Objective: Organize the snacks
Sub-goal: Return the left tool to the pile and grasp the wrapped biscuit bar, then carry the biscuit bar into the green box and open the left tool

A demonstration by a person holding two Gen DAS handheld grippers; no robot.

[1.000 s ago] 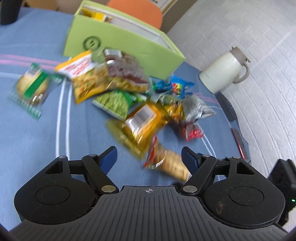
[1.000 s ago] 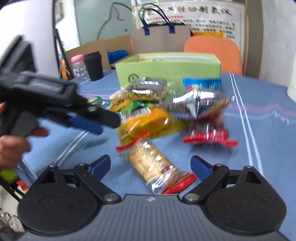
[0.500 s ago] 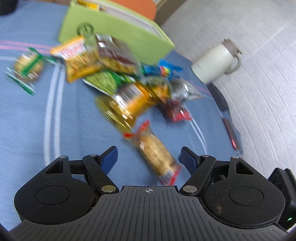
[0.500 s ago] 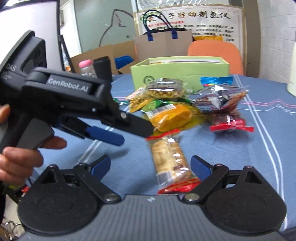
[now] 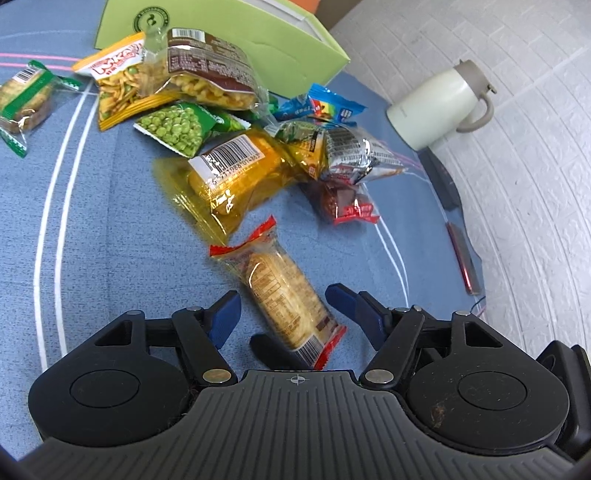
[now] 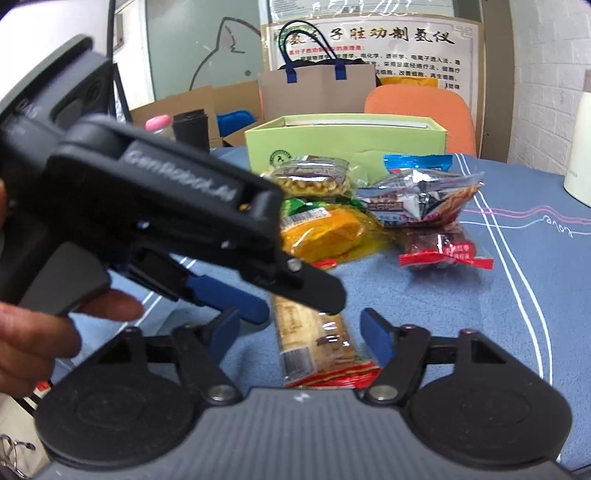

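Left gripper sat wide open straddling the cracker pack, and the right gripper, also wide open, bracketed the same pack; risk was both closing on it and colliding or crushing the crackers. The slick wrapper could also have slipped from the pads. Green box stood behind the snack pile, contents hidden

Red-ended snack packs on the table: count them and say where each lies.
2. The cracker pack lies nearest, between the open fingers of both grippers. The dark-filled pack lies farther right, at the pile's edge. More may be hidden under the pile.
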